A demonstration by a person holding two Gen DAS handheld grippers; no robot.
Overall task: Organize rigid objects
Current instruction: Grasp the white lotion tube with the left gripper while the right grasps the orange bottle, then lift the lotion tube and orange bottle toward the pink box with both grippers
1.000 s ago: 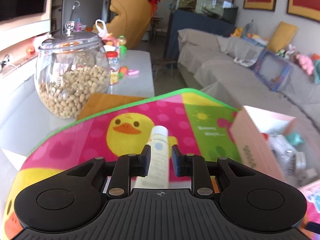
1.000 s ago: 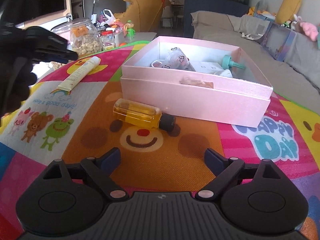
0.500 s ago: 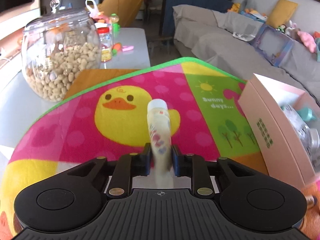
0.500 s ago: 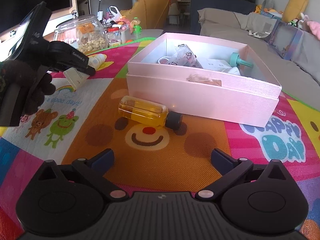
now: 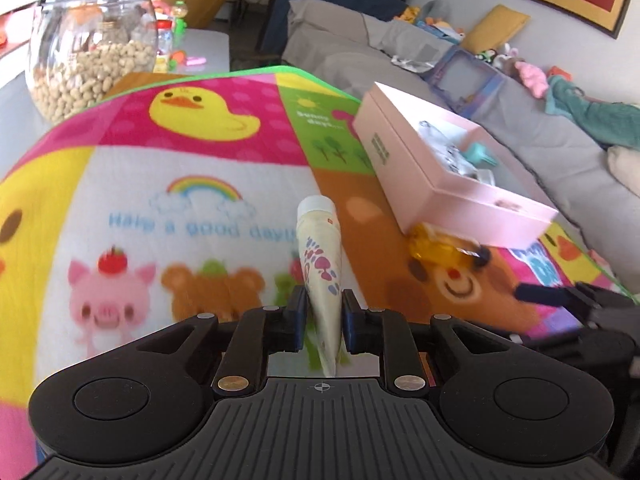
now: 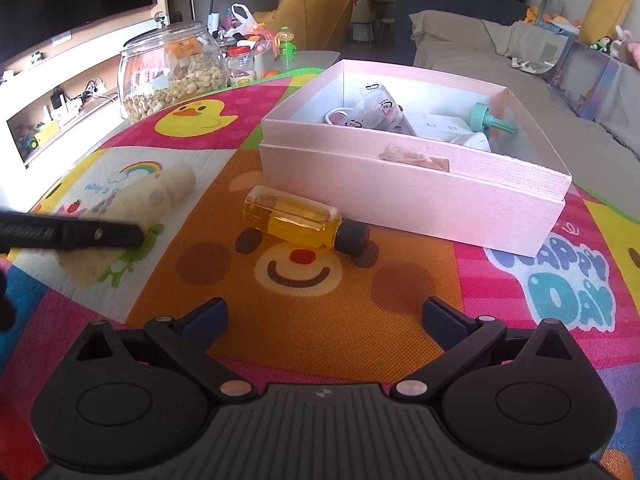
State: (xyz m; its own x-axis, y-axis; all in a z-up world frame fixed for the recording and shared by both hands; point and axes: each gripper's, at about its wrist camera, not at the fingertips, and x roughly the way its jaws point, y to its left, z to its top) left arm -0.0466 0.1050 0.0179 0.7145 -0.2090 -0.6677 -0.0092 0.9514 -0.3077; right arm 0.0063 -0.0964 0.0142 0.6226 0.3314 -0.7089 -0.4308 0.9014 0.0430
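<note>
My left gripper [image 5: 323, 312] is shut on a cream tube [image 5: 320, 256] with a white cap, held above the colourful play mat [image 5: 160, 200]. The tube shows blurred in the right wrist view [image 6: 136, 204] at the left, with a left finger [image 6: 80, 234] across it. A pink open box [image 6: 416, 196] holds several small items and also shows in the left wrist view [image 5: 440, 176]. A bottle of yellow liquid [image 6: 296, 222] with a black cap lies on the mat in front of the box. My right gripper [image 6: 324, 312] is open and empty, short of the bottle.
A glass jar of nuts [image 5: 92, 52] stands on the grey table behind the mat, with small jars and toys [image 6: 256, 60] beyond it. A grey sofa [image 5: 520, 100] with cushions and toys runs along the right.
My left gripper has lifted the tube off the duck patch and swung back and right toward the box. My right gripper has moved little and stayed open.
</note>
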